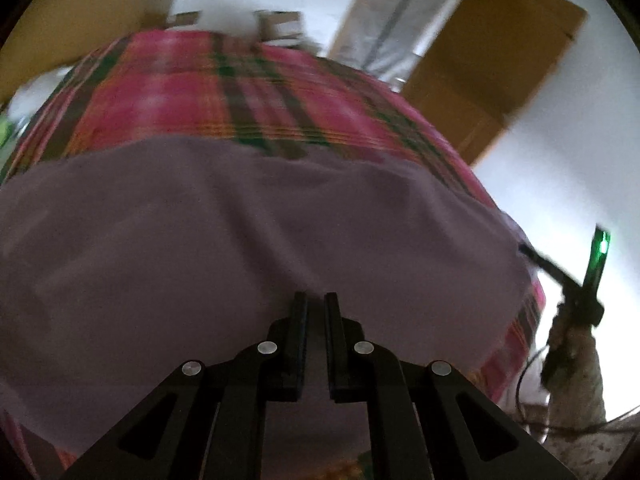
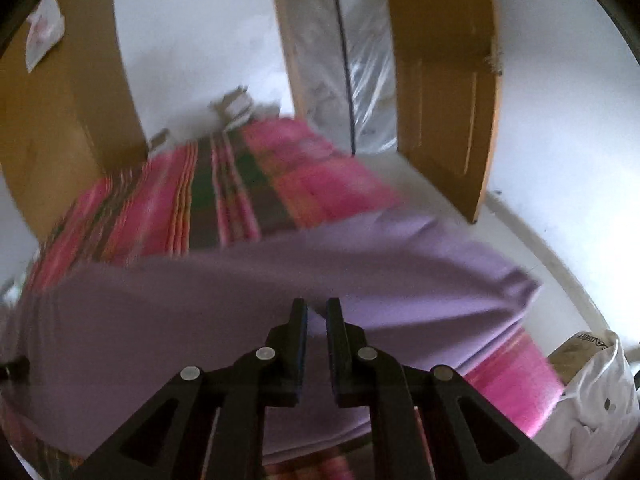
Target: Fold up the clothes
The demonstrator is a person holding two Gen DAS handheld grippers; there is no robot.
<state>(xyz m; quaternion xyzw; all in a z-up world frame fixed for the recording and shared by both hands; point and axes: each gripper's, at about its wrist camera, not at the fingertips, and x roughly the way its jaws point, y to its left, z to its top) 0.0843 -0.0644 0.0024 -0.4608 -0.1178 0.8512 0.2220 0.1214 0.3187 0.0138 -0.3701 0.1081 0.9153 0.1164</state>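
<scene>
A purple garment (image 1: 248, 232) is spread over a bed with a pink and green plaid cover (image 1: 192, 92). My left gripper (image 1: 316, 300) is shut on the garment's near edge, and creases run out from its tips. In the right wrist view the same purple garment (image 2: 320, 272) hangs loosely above the plaid cover (image 2: 240, 188), with my right gripper (image 2: 316, 306) shut on its near edge. The right gripper's body (image 1: 576, 284) also shows at the far right of the left wrist view, at the garment's corner. Both views are motion-blurred.
A brown wooden door (image 2: 444, 80) stands open by the white wall to the right of the bed, and a brown cabinet (image 2: 60, 128) stands on the left. A white plastic bag (image 2: 596, 412) lies on the floor at lower right. Small boxes (image 1: 280, 28) sit past the bed's far end.
</scene>
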